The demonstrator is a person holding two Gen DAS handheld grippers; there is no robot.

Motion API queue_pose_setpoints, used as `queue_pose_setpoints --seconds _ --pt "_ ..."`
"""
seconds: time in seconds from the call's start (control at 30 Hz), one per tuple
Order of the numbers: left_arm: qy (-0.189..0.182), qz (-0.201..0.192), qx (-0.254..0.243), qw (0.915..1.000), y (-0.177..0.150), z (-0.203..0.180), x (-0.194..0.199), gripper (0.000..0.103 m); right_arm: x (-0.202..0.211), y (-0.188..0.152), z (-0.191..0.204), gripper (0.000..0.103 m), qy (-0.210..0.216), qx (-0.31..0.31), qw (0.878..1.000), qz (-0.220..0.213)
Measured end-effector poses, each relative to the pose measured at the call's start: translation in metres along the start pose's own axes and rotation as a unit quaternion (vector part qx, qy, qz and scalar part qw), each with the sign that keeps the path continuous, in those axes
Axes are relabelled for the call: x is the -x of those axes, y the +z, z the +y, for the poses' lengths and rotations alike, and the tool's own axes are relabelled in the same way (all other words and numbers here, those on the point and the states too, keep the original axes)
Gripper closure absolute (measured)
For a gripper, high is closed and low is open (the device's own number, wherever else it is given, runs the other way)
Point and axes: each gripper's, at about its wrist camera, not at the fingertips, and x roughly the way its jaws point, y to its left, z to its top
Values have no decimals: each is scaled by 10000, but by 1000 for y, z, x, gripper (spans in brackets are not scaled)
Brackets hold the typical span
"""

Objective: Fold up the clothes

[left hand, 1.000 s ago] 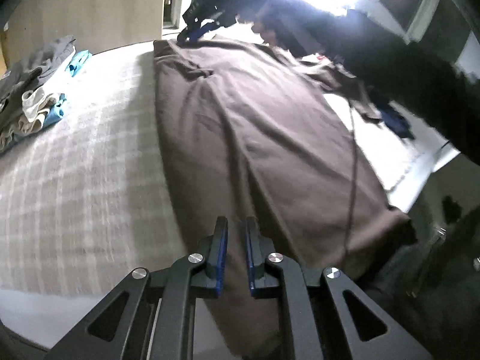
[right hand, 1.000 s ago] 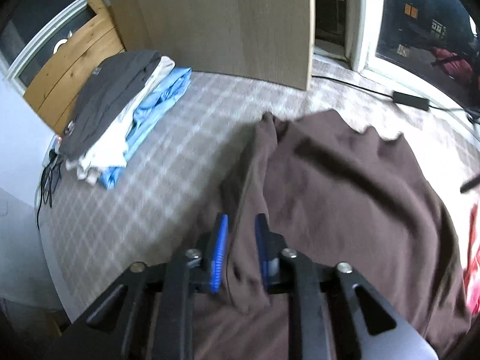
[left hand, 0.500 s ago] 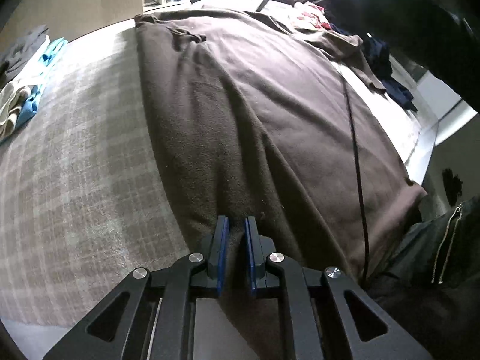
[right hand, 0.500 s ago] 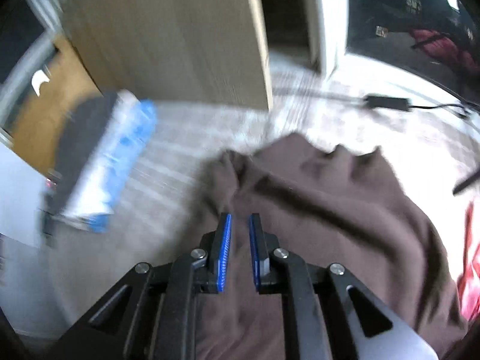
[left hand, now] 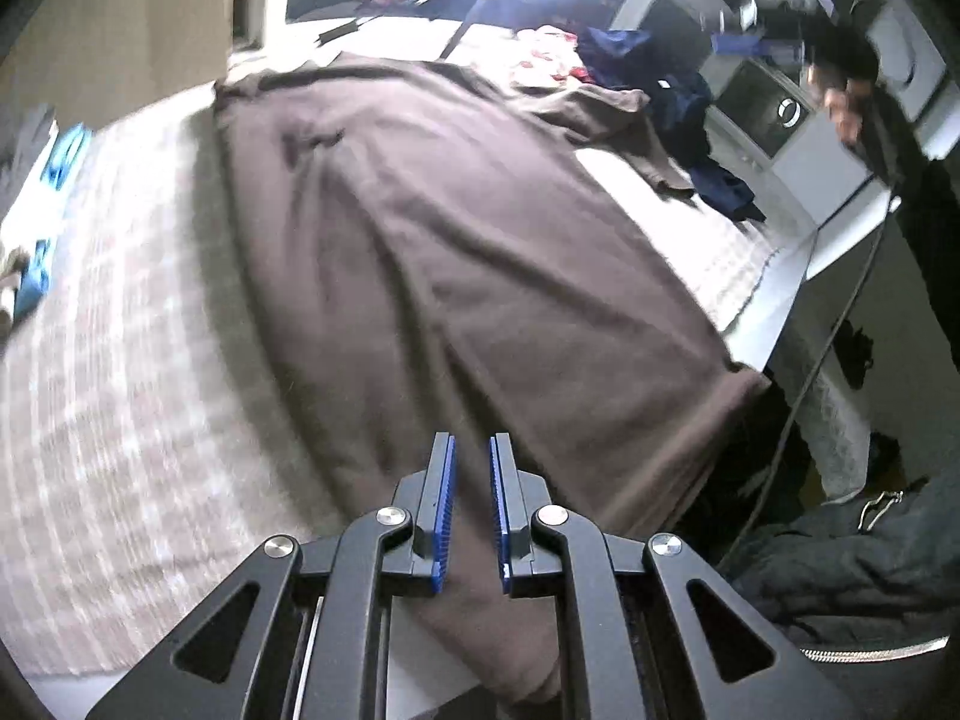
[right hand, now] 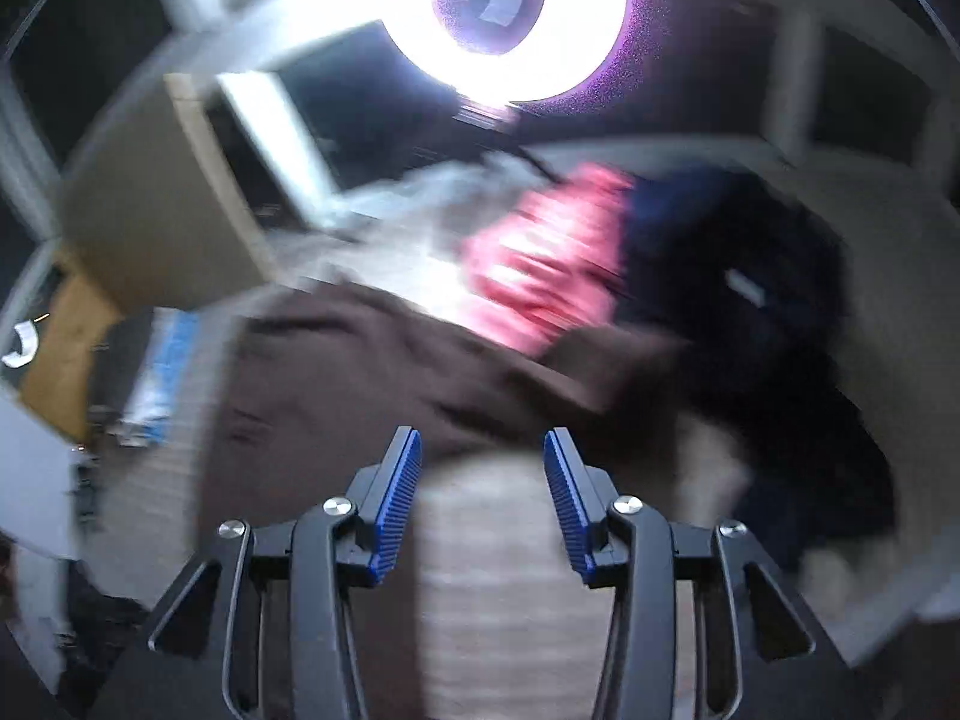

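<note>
A large brown garment [left hand: 450,240] lies spread flat on the plaid bed cover [left hand: 120,360]. My left gripper [left hand: 472,456] sits at its near hem, jaws almost together, with the brown cloth pinched between the blue pads. In the blurred right wrist view my right gripper [right hand: 480,450] is opening with nothing between its fingers. It hangs above the plaid cover, just off the brown garment's [right hand: 360,372] edge. A brown sleeve [left hand: 624,120] lies out to the far right.
A stack of folded clothes [left hand: 42,228] sits at the far left of the bed. A red garment [right hand: 540,264] and a dark navy heap [left hand: 678,90] lie beyond the brown one. The bed's right edge [left hand: 780,312] drops to the floor, beside a person's dark jacket [left hand: 840,570].
My right gripper let go of the brown cloth, swung fast to the right and upward, and its jaws spread. The left gripper kept its pinch at the hem and shifted only a little.
</note>
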Motion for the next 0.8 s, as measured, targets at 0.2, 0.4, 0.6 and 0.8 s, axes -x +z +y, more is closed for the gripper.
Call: queue_pose_setpoints --seconds 0.2,0.4,0.6,0.8 --pt "-21 28 -220 9998 51 -52 -27 92 -74 -46 -89 60 -761 151 9941 754" --pt "142 41 -176 9997 143 -79 -83 91 -124 -50 -132 60 -184 10 9950 978" --pt "233 -3 13 9997 256 -73 -152 90 -153 -40 -131 60 7 246 9940 1068" --pt "523 142 286 9981 326 -40 -219 90 -168 -41 -113 59 60 756 9926 951"
